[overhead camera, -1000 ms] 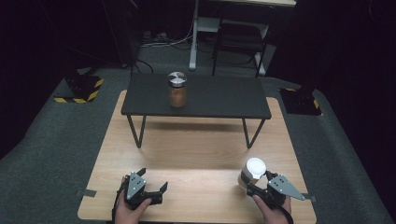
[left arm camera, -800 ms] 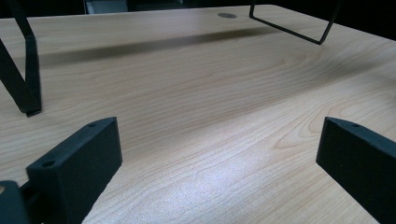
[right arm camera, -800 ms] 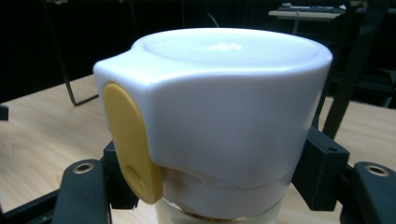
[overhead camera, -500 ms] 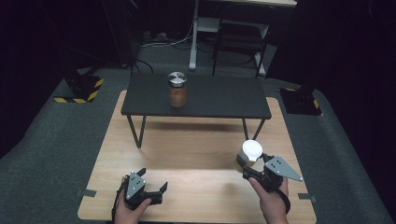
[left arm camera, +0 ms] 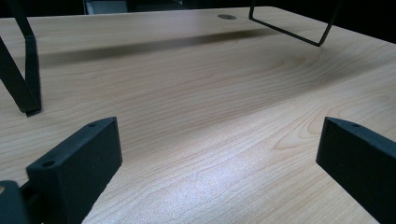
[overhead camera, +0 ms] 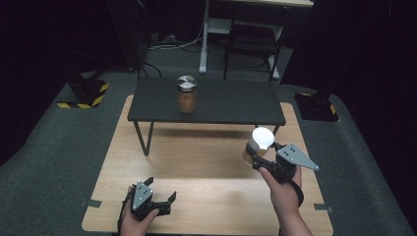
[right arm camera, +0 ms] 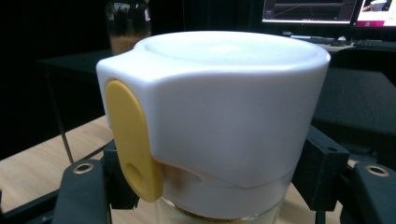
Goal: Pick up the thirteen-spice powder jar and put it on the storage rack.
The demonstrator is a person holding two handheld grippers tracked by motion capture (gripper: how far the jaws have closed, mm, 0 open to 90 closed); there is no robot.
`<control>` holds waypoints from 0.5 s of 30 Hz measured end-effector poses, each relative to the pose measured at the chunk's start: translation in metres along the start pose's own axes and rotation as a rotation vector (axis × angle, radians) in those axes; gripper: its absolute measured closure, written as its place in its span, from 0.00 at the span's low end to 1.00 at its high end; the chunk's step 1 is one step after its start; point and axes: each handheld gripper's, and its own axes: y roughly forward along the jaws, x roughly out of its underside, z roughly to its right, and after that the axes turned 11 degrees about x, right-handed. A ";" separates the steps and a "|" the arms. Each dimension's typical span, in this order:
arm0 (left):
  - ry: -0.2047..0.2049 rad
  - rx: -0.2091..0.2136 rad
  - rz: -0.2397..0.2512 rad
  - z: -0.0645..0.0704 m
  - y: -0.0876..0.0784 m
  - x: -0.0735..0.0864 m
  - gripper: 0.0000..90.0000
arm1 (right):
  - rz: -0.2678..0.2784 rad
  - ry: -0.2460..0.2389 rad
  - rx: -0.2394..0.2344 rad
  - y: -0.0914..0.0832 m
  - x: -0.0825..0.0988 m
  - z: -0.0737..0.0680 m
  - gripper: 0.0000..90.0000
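Fingers of the right gripper (overhead camera: 256, 160) are clamped on a jar with a white lid (overhead camera: 259, 144), pressing on it just below the lid from either side. In the high view the jar is held clear above the right part of the light wooden surface (overhead camera: 206, 167), tilted a little, with the person's right hand (overhead camera: 281, 186) behind the gripper body and its grey three-cornered plate. In the right gripper view the white lid (right arm camera: 219, 102) is close up, with a yellow oval tab (right arm camera: 133, 140) on its left side and a strip of clear jar wall with pale contents showing beneath it. The left gripper (overhead camera: 160, 196) sits low at the near left edge of the wooden surface in the person's left hand (overhead camera: 137, 220); its fingers (left arm camera: 77, 168) stand wide apart with nothing between them, only bare wood grain in the gap. A low black table (overhead camera: 231, 101) stands across the far part of the wooden surface on thin metal legs. On it, left of centre, an upright glass jar with a silver metal lid (overhead camera: 187, 94) holds something brown, well apart from both grippers. Dark grey carpet (overhead camera: 59, 137) surrounds the wooden surface.
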 end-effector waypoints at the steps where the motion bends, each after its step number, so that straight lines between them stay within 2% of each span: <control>1: -0.001 0.000 0.001 0.000 0.000 0.000 0.01 | 0.003 0.003 0.002 0.003 -0.004 0.000 0.34; 9: -0.007 0.004 0.001 -0.001 0.000 0.000 0.01 | 0.025 0.013 0.005 0.017 -0.030 -0.001 0.34; 15: -0.011 0.008 0.005 -0.002 -0.001 0.000 0.01 | 0.042 0.000 0.008 0.030 -0.049 -0.003 0.34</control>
